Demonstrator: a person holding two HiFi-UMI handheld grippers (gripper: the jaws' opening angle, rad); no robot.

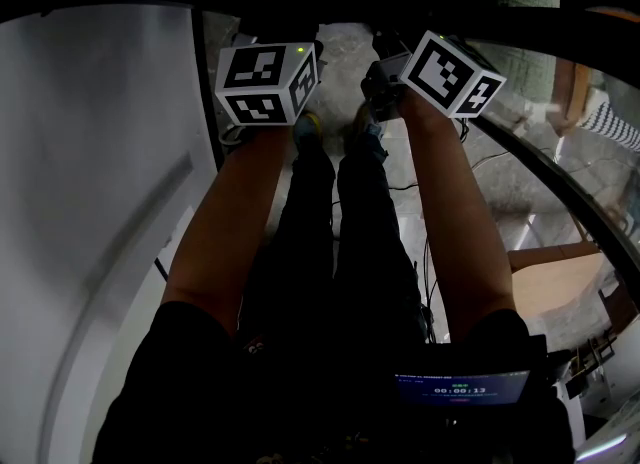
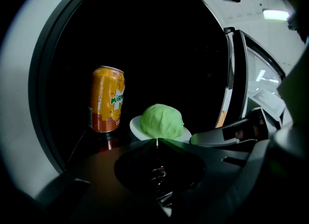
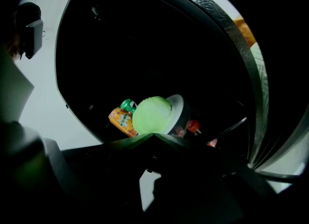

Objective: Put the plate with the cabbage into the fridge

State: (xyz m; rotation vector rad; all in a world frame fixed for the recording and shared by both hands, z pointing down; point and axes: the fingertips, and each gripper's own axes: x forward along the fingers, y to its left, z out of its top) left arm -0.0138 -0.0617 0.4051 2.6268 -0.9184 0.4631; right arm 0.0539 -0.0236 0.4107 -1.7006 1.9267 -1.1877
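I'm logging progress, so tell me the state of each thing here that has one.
White fridge: open, dark inside.
White round plate: level inside the fridge, with the pale green cabbage on it.
Orange soda can: upright beside the plate.
Left tongs: shut.
Right tongs: shut.

Dark fridge shelf (image 2: 87, 143): white plate (image 2: 136, 124) resting on it, green cabbage (image 2: 162, 120) on plate; orange soda can (image 2: 106, 98) upright just left of plate.
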